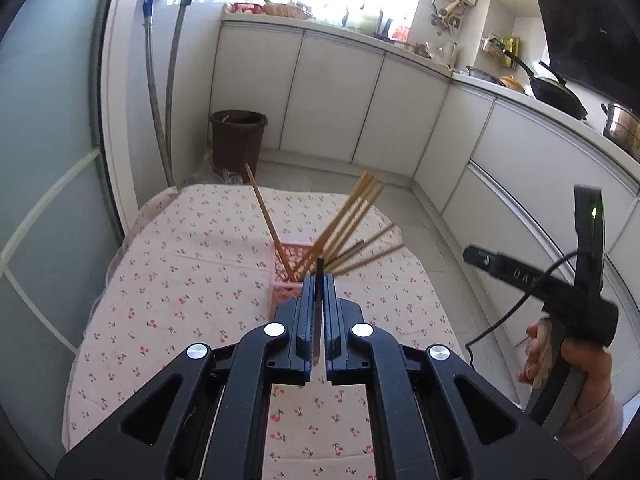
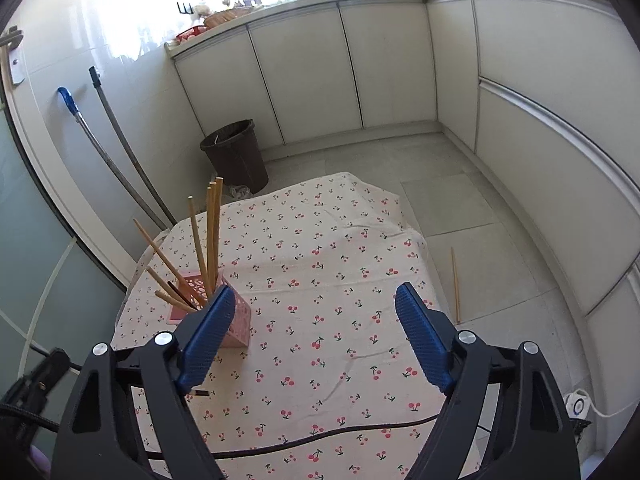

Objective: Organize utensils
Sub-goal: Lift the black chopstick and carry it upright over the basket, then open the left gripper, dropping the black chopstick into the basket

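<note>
A pink lattice utensil holder (image 1: 289,258) stands on the cherry-print tablecloth (image 1: 180,280) with several wooden chopsticks (image 1: 348,216) leaning in it. My left gripper (image 1: 319,280) is shut on a dark chopstick (image 1: 319,312) held upright just in front of and above the holder. The holder (image 2: 236,320) and chopsticks (image 2: 212,236) also show in the right wrist view, at the table's left. My right gripper (image 2: 316,328) is open and empty above the cloth (image 2: 340,260), right of the holder. A dark chopstick end (image 2: 200,393) shows below its left finger.
One wooden chopstick (image 2: 455,284) lies on the floor right of the table. A brown bin (image 2: 236,152) stands beyond the table, mop handles (image 2: 120,152) lean at the left wall. White cabinets (image 2: 400,60) line the back and right. A black cable (image 2: 320,436) crosses the table's near edge.
</note>
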A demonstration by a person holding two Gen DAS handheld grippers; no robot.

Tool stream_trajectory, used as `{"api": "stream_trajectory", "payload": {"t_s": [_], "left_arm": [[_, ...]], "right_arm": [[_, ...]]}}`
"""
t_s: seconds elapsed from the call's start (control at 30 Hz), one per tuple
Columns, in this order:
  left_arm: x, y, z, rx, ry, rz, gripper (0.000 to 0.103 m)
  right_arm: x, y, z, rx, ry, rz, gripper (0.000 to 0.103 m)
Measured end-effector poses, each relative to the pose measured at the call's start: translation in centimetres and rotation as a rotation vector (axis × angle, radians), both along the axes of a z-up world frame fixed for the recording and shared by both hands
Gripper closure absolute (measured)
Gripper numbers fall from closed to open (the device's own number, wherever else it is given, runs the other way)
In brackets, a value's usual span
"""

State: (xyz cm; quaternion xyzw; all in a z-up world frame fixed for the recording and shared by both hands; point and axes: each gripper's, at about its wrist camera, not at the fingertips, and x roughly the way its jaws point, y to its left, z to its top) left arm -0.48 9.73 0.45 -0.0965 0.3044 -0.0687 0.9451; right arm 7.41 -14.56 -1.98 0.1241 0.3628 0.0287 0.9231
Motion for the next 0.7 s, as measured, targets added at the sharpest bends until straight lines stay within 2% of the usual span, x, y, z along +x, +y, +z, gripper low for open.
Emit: {"api": "stream_trajectory", "payload": {"t_s": [0.1,0.23,0.43,0.57,0.63,0.7], "left_arm": [[1.4,1.2,2.5,0.007,-0.051,0.035,0.099],[3.2,2.3,5.3,-0.027,-0.102,0.067,0.099],[6.3,2.3,6.7,-0.056,-0.157,0.103,0.099],[9.2,1.9,5.4,-0.057,-0.148,0.103,0.098],[10.7,1.6,3.6,-0.04,-0.084,0.096,0.098],[11.3,1.8,1.7,-0.052,-0.022,0.103,0.09]], "right_arm": [[0.7,-0.1,-0.5,0.024,0.027,-0.004,0.023],[1.1,0.6,-0.2,0.01,0.007,0.002,0.023],[1.8,1.8,1.1,0.011,-0.051,0.019,0.023],[2.7,2.5,1.1,0.017,-0.051,0.024,0.023],[3.0,2.9,0.9,0.013,-0.047,0.029,0.022],[3.2,3.3,0.7,0.007,-0.044,0.034,0.022]]}}
